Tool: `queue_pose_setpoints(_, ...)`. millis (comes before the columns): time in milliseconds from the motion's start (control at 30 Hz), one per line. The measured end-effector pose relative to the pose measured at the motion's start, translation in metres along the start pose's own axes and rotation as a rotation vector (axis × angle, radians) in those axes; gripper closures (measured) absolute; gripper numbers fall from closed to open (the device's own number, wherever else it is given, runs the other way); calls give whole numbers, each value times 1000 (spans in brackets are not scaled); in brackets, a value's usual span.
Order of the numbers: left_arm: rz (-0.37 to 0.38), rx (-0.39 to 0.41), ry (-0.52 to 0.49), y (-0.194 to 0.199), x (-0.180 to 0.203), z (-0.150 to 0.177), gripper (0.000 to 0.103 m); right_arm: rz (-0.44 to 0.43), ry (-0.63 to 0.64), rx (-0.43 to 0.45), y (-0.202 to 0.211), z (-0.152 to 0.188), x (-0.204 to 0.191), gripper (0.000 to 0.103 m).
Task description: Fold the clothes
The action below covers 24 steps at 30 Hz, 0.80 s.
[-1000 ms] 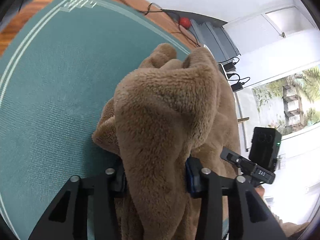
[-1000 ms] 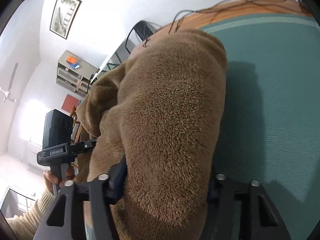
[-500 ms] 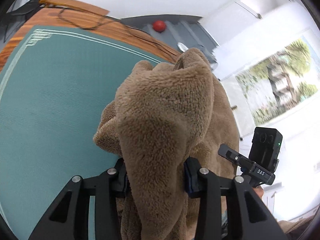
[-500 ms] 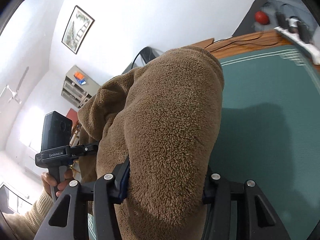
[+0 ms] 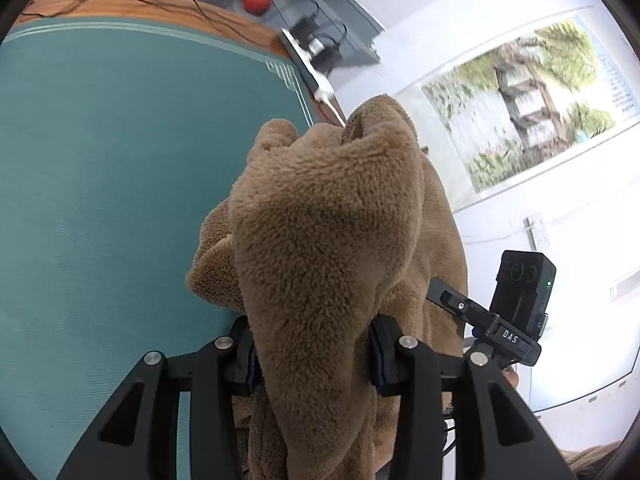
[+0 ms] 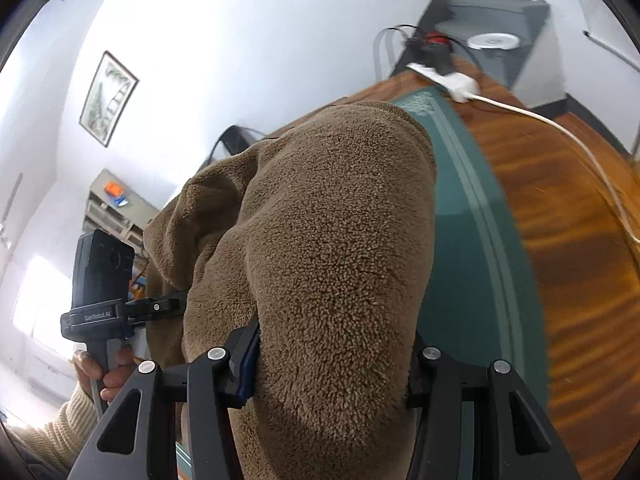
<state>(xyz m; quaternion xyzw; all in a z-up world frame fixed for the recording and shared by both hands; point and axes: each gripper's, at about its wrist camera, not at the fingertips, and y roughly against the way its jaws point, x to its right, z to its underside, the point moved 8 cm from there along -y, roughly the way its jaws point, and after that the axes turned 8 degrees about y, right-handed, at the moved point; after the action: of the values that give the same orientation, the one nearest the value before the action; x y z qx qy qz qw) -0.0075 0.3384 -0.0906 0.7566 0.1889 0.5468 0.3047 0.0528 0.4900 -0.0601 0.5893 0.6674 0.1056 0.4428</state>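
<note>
A brown fleece garment [image 5: 328, 248] bulges up between the fingers of my left gripper [image 5: 314, 354], which is shut on a thick fold of it. The same brown fleece garment [image 6: 336, 248] fills the right wrist view, and my right gripper [image 6: 332, 368] is shut on another fold. The cloth hangs lifted above the teal mat [image 5: 112, 184], stretched between both grippers. My right gripper's handle and camera [image 5: 516, 300] show in the left wrist view. The left gripper's handle [image 6: 100, 280], held by a hand, shows in the right wrist view. The fingertips are buried in fleece.
The teal mat [image 6: 472, 248] lies on a wooden table [image 6: 568, 216]. A white power strip [image 6: 448, 76] with a cable sits at the table's far corner. A red ball [image 5: 256, 0] rests beyond the table. A landscape poster [image 5: 532, 92] hangs on the wall.
Both grippers have swung to the right with the fleece, bringing the mat's far corner, table edge and power strip into view. Their grip on the cloth is unchanged.
</note>
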Motion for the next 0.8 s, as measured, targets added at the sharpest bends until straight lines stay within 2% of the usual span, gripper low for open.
queue_pose_setpoints(200,-122,-37,-17,-47,-13,16,58,76,3,-41,-11,21,43,50)
queue_pose_setpoints(300,-168,-14,-17,-54,-21,17,45,113,22,-59,-17,34,59,46)
queue_pose_setpoints(333,-186,-6,-10,-53,-23,16,38,125,29,-64,-19,39,64,42)
queue_pose_setpoints(400,-215,16,-15,-43,-22,17,37,149,44,-74,-19,47,70,37)
queue_pose_setpoints(467,-265,58,-43,-27,-20,18,37,205,92,-73,-9,50,63,33)
queue_pose_setpoints(533,-314,136,-81,-3,-16,20,37,285,157,-55,3,50,55,32)
queue_pose_setpoints(567,-338,176,-100,10,-13,21,37,346,202,-23,12,48,50,32)
queue_pose_setpoints(633,-339,240,-143,30,-1,24,37,449,290,45,28,43,39,32)
queue_pose_setpoints(733,-322,272,-216,34,26,28,29,441,396,143,52,47,3,32)
queue_pose_setpoints(800,-295,247,-262,21,42,36,28,405,442,145,48,50,-12,32)
